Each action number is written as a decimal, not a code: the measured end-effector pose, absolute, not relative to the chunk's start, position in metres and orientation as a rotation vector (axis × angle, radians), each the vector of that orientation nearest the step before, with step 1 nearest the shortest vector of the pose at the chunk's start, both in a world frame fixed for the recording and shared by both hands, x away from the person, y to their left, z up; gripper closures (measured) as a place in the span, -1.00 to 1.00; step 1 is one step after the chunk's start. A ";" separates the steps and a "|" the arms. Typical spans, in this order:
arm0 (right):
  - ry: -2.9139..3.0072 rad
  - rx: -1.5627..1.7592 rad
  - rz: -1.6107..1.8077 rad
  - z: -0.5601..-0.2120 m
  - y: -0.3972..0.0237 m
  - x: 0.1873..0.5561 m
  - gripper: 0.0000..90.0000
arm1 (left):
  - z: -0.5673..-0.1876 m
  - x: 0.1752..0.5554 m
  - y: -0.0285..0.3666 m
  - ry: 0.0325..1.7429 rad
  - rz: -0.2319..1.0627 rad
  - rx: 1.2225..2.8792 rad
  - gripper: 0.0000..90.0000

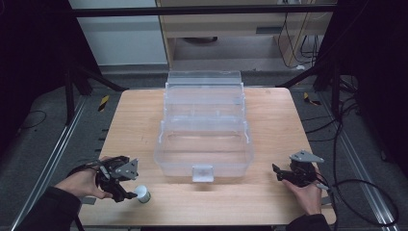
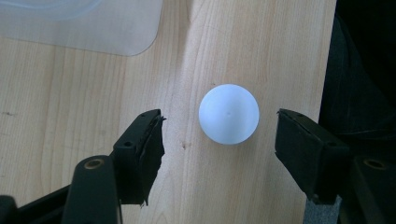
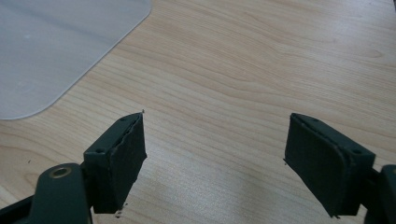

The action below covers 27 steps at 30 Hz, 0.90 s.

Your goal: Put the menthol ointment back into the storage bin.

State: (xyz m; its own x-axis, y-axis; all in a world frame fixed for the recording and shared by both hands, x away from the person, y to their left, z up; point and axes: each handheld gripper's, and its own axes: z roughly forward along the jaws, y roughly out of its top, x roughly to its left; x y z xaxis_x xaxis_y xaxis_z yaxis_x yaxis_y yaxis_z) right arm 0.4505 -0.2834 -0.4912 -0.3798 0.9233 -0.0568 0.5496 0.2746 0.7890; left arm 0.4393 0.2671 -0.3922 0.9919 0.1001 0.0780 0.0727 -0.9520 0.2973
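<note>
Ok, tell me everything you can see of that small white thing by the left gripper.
The small white object looks round and matte, like a smooth plastic cap or ball, with a tiny dimple at its centre. In the high view it reads as a short white cylinder with a greenish base. It sits on the wooden table near the front edge, between the open jaws of the left gripper, touching neither. The clear plastic box stands apart from it.

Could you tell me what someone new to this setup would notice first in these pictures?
Probably the large clear plastic tiered storage box, standing open in the middle of the light wooden table. Next, the small white round-topped object near the table's front left edge, lying between the open jaws of the left hand-held gripper without touching either. The right hand-held gripper is open over bare wood at front right.
</note>
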 end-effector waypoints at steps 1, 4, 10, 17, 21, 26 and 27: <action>2.036 1.327 0.948 -0.491 -0.283 0.450 -0.55 | -0.394 0.439 0.267 0.130 0.128 2.837 -0.28; 2.040 1.321 0.945 -0.492 -0.283 0.451 -0.55 | -0.397 0.439 0.265 0.105 0.133 2.859 -0.28; 2.045 1.324 0.945 -0.492 -0.283 0.451 -0.54 | -0.404 0.438 0.261 0.082 0.132 2.890 -0.25; 2.056 1.318 0.933 -0.493 -0.283 0.451 -0.54 | -0.416 0.438 0.254 0.048 0.116 2.911 -0.20; 2.060 1.322 0.937 -0.493 -0.282 0.451 -0.54 | -0.421 0.439 0.250 0.027 0.108 2.931 -0.17; 2.068 1.319 0.926 -0.493 -0.282 0.452 -0.54 | -0.426 0.440 0.246 0.010 0.114 2.950 -0.12; 2.069 1.318 0.925 -0.493 -0.282 0.452 -0.54 | -0.427 0.440 0.245 0.005 0.114 2.957 -0.11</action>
State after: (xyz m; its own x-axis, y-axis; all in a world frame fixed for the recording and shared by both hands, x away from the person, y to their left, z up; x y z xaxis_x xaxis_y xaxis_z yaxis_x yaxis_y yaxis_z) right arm 0.4516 -0.2821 -0.4934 -0.3956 0.9164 -0.0604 0.5657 0.2950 0.7701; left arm 0.4405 0.2451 -0.4266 0.9970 0.0102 0.0761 -0.0037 -0.9835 0.1810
